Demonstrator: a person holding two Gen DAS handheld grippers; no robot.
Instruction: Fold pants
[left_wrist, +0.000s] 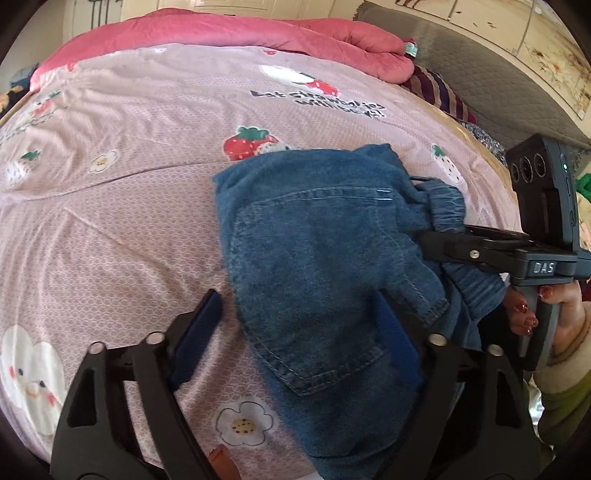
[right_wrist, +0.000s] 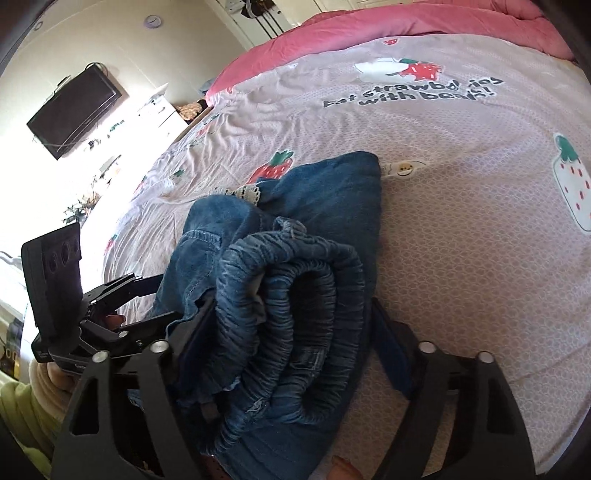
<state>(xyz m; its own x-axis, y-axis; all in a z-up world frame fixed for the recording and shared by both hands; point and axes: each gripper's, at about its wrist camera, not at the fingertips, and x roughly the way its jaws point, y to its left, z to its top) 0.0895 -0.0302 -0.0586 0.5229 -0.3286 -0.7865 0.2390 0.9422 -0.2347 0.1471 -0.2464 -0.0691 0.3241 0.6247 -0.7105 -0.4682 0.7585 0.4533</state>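
Two sets of jaws gaping around folded blue denim pants (left_wrist: 317, 258) on pink strawberry-print bed sheet (left_wrist: 129, 221): left gripper (left_wrist: 295, 343), right gripper (right_wrist: 291, 350), gripping nothing, likely pressing the bundle flat.

A pink printed bedsheet (left_wrist: 147, 206) covers the bed, showing strawberries, flowers and lettering. A deep pink quilt (left_wrist: 229, 31) lies bunched along the far edge. A striped cloth (left_wrist: 439, 92) sits at the far right corner beside a grey headboard (left_wrist: 491, 70). A dark television (right_wrist: 74, 109) hangs on the wall past the left edge.
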